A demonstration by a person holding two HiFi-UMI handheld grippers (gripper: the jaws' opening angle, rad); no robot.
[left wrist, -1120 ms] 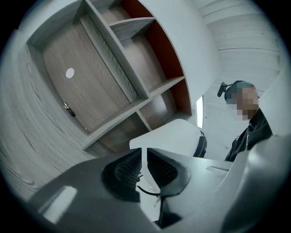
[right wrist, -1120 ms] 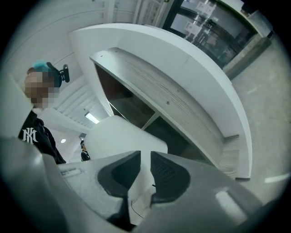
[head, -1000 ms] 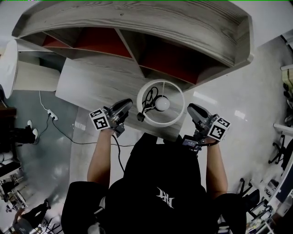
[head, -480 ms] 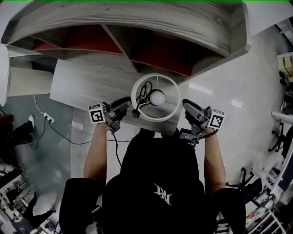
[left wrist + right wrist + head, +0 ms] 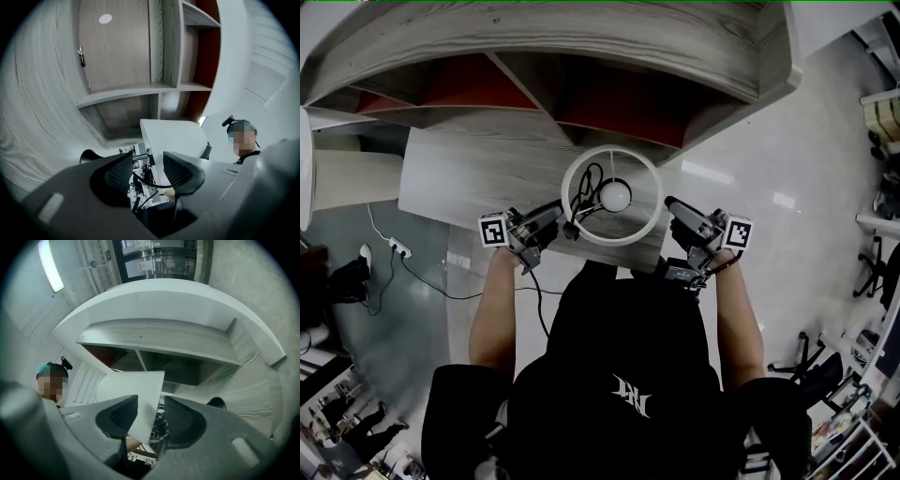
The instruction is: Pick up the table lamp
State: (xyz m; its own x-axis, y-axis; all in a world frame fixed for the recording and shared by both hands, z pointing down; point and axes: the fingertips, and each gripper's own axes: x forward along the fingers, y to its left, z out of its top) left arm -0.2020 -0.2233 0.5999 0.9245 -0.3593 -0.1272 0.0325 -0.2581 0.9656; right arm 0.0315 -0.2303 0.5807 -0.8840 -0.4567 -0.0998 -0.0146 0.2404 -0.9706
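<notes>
At the desk (image 5: 459, 178) edge, left gripper (image 5: 546, 223) at the shade's (image 5: 612, 150) 9 o'clock and right gripper (image 5: 680, 214) at 3 have just been opening. Jaws gape, shade wall between each pair, unpinched. Table lamp (image 5: 616, 195) stands there; I'd close both evenly and lift level.

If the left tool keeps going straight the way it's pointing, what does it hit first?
Most likely the table lamp's white shade: its edge stands between the jaws of the left tool, which have just been opening and don't press on it.

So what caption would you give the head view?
White table lamp on a grey wooden desk, its shade rim between the just-opened jaws of the left gripper and right gripper.
</notes>
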